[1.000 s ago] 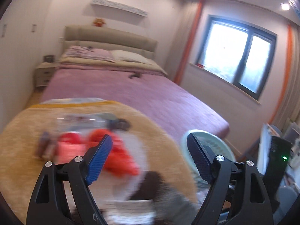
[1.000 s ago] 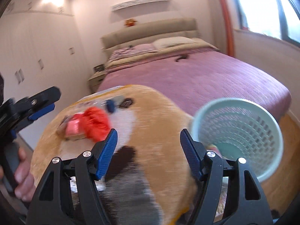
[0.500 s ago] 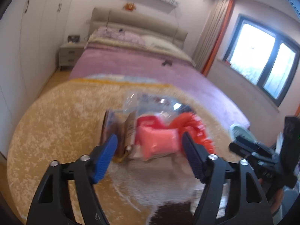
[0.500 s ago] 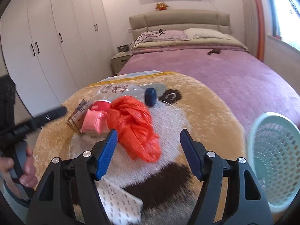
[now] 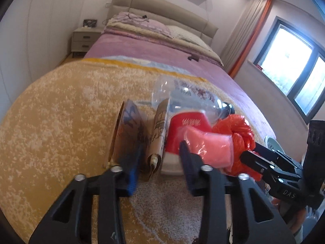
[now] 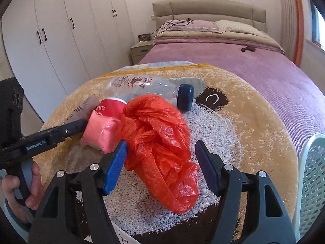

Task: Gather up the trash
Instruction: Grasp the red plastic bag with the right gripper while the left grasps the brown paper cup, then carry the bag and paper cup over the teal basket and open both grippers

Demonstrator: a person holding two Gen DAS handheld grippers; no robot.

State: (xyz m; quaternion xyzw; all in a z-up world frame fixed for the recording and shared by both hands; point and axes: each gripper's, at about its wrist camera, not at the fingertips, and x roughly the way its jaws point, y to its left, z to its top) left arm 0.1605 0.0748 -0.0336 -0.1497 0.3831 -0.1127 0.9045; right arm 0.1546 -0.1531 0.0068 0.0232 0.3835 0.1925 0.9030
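Observation:
A heap of trash lies on a round yellow rug point(image 6: 254, 122): an orange plastic bag point(image 6: 158, 142), a pink packet point(image 6: 101, 132), a red paper cup point(image 5: 186, 130), a clear bottle point(image 6: 150, 89) with a dark blue cap, and brown paper wrappers point(image 5: 130, 126). My right gripper point(image 6: 160, 154) is open, its fingers either side of the orange bag without squeezing it. My left gripper point(image 5: 160, 160) is closing. A rolled brown wrapper point(image 5: 159, 134) and the cup's white end sit between its jaws, and the pads do not visibly press. A hand point(image 6: 30, 193) holds it.
A pale green mesh basket point(image 6: 310, 172) stands at the rug's right edge. Behind the rug is a bed point(image 6: 243, 65) with a purple cover, a nightstand point(image 6: 141, 50) and white wardrobes point(image 6: 50, 40). A white sheet point(image 6: 121, 233) lies by my right gripper's base.
Both grippers swung from the basket side toward the trash heap and came down close to it. The left jaws have narrowed markedly; the right jaws keep the same width.

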